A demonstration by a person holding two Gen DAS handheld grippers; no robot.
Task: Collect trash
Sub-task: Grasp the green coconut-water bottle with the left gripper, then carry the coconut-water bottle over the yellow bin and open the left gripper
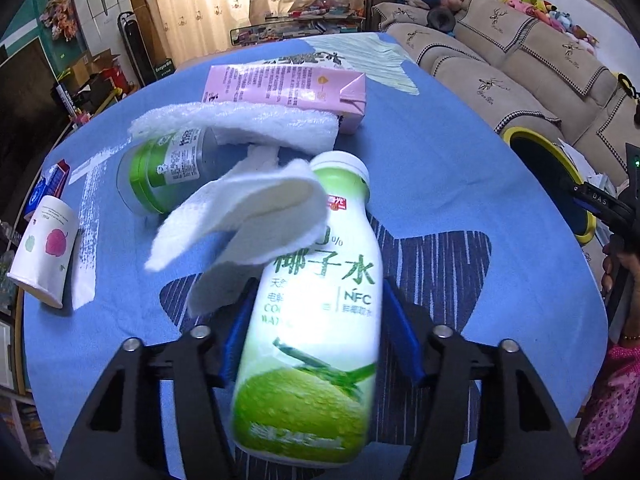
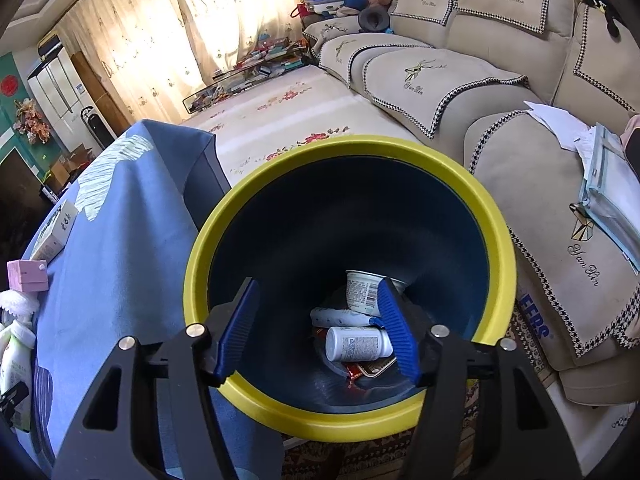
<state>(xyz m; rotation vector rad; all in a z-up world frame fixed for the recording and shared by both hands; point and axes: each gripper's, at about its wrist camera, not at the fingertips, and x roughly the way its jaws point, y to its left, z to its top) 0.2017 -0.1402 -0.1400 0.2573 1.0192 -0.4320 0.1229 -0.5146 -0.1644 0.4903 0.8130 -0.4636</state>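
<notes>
A white and green coconut-water bottle (image 1: 320,320) lies between the blue pads of my left gripper (image 1: 318,282), which is shut on its body. A crumpled white tissue (image 1: 248,212) hangs against the bottle's neck. My right gripper (image 2: 317,283) hovers open over the yellow-rimmed dark blue bin (image 2: 224,240) with nothing between its fingers. Down in the bin lie a white pill bottle (image 2: 356,344), a yogurt cup (image 2: 362,292) and some wrappers. The bin's rim (image 1: 532,136) also shows beyond the table's right edge in the left wrist view.
On the blue tablecloth (image 1: 460,184) lie a pink carton (image 1: 280,88), a white cloth (image 1: 240,124), a clear jar with a green band (image 1: 168,168), and a paper cup (image 1: 44,248) at the left edge. A beige sofa (image 2: 500,80) stands behind the bin.
</notes>
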